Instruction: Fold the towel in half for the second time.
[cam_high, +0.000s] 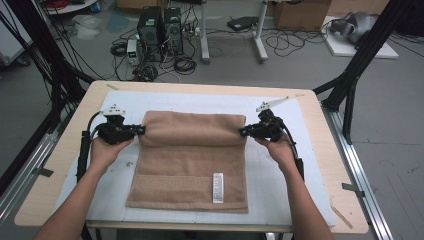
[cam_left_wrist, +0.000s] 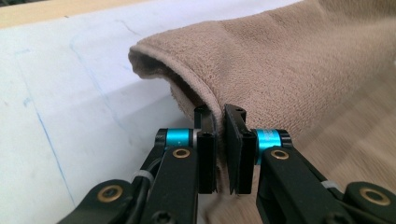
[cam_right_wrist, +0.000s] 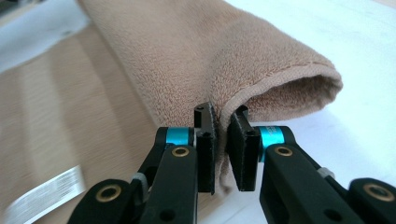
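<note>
Towel (cam_high: 192, 150) edge sits pinched in left claw (cam_high: 141, 130) and right claw (cam_high: 242, 132), one per side.

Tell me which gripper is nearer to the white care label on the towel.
Right. The right gripper pinches the towel at its right edge, on the side where the white label lies. The left gripper grips the opposite left edge, farther away.

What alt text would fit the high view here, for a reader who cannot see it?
A person's left gripper and right gripper each pinch a side edge of a tan towel, its far part doubled over toward the person. The towel lies on a white mat covering a wooden table.
</note>
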